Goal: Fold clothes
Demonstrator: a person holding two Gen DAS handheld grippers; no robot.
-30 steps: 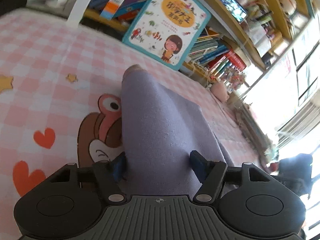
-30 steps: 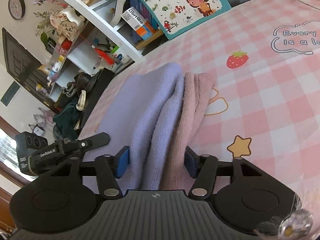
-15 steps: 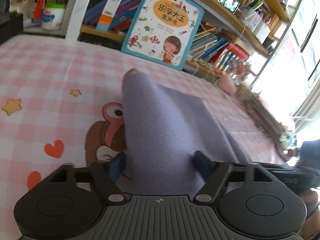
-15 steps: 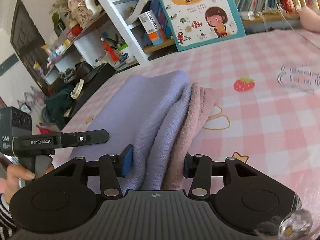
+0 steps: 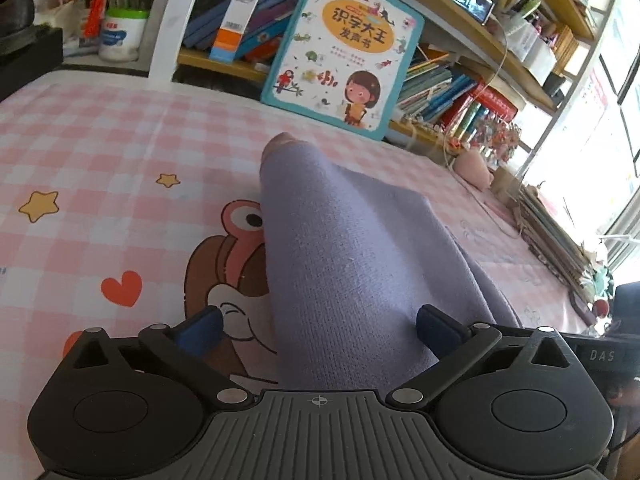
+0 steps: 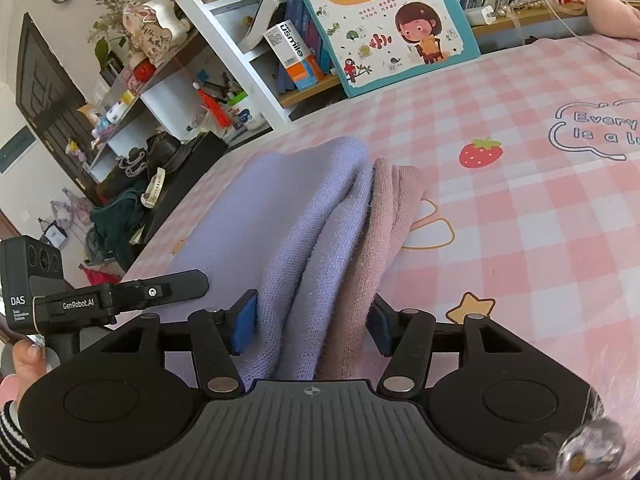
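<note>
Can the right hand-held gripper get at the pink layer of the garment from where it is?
Probably yes: the pink layer already runs between the right hand-held gripper fingers beside the purple folds, and nothing covers it.

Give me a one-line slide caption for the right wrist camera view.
Right gripper clamps the bunched lavender-and-pink garment on the pink checked sheet, left gripper alongside.
</note>
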